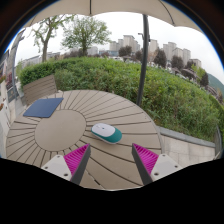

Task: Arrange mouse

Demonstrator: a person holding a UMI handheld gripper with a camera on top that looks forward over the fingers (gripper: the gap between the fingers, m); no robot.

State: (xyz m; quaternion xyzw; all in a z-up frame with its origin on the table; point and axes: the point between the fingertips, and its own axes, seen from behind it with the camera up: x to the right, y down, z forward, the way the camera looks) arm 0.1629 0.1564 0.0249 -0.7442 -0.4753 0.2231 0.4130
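The claw point(110, 160) is spread wide and holds nothing, hanging over the near edge of the round slatted table point(70, 140). The white-and-teal mouse point(105, 131) lies just ahead of the fingers, well apart from the blue mouse pad point(43, 107) beyond. Likely best: straddle the mouse's sides squarely before closing

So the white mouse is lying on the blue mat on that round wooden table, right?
Not quite. The gripper view shows the mouse resting on the bare round wooden table, apart from the blue mat, just ahead of the open gripper.
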